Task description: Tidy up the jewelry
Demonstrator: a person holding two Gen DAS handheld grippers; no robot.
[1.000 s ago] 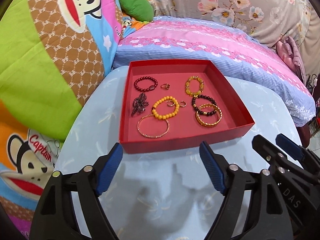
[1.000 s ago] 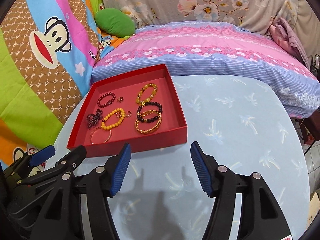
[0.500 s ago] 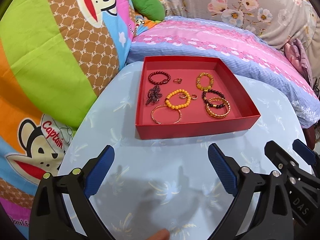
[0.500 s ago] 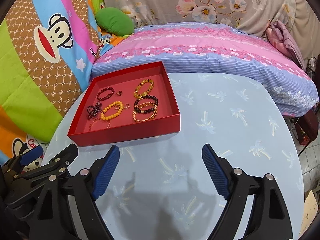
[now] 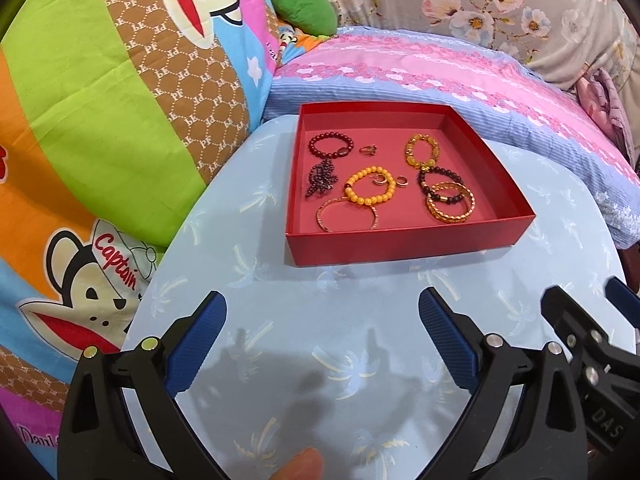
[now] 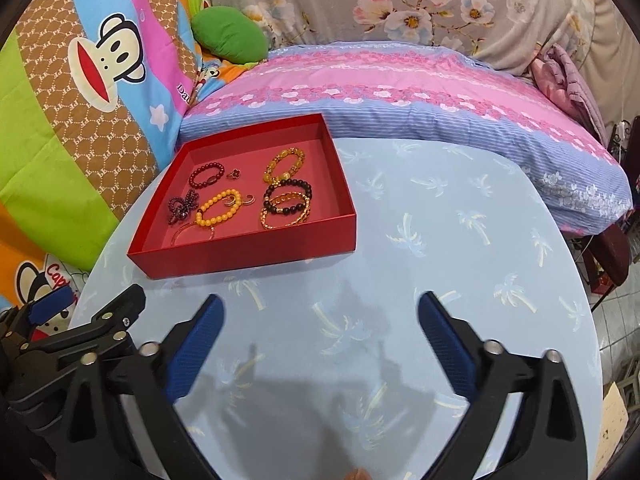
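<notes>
A shallow red tray (image 5: 400, 246) (image 6: 248, 254) sits at the far left of a light blue palm-print table (image 5: 260, 280). It holds a dark red bead bracelet (image 5: 342, 153), an amber bracelet (image 5: 412, 156), a yellow bead bracelet (image 5: 360, 200), a black bead bracelet (image 5: 424, 188), gold bangles (image 5: 452, 218), a thin bangle, a dark beaded piece and small rings. My left gripper (image 5: 322, 300) hovers open in front of the tray, empty. My right gripper (image 6: 320, 300), to its right, is opening its jaws with nothing between them.
A pink and blue striped pillow (image 6: 400, 92) lies behind the table. A cartoon-monkey quilt (image 5: 100, 120) rises on the left with a green cushion (image 6: 228, 36) above. A fingertip (image 5: 300, 464) shows at the bottom edge. The table's right edge drops to tiled floor (image 6: 616, 320).
Both grippers' jaws have spread much wider, the right one most. In both views the tray now looks a little farther off. The jewelry has not moved.
</notes>
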